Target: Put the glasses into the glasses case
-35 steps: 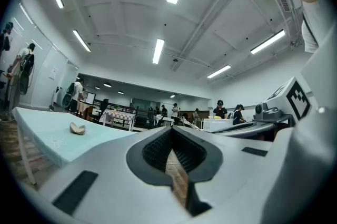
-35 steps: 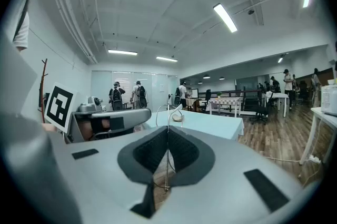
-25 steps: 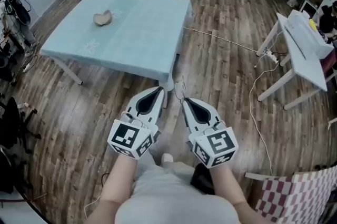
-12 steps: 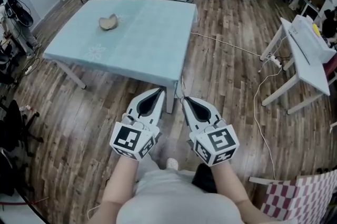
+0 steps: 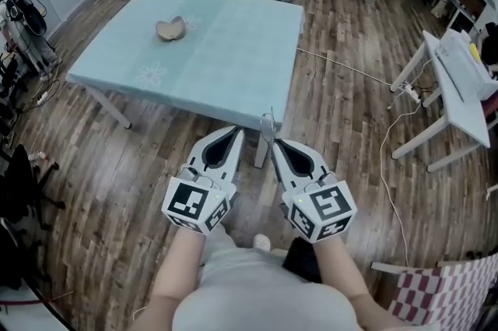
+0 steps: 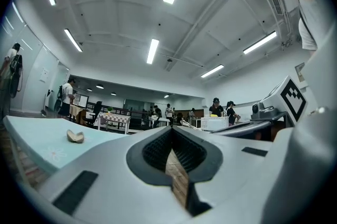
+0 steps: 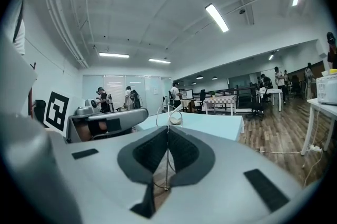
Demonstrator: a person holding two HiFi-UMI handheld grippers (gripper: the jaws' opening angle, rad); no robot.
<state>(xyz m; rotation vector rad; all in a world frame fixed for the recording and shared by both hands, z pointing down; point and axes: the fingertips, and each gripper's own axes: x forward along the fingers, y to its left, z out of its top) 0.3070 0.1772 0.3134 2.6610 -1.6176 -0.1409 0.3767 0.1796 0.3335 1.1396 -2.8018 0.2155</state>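
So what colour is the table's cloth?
It's a pale turquoise cloth with faint white flowers, clearest in head view.

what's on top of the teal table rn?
Only the open glasses case, toward the far left of the table. The glasses are not on it; the right gripper holds them. The case's inside is too small to make out.

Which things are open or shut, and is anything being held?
left gripper: jaws shut, empty.
right gripper: jaws shut on the glasses.
glasses: held up in the air, off the table.
glasses case: open, lying on the table.
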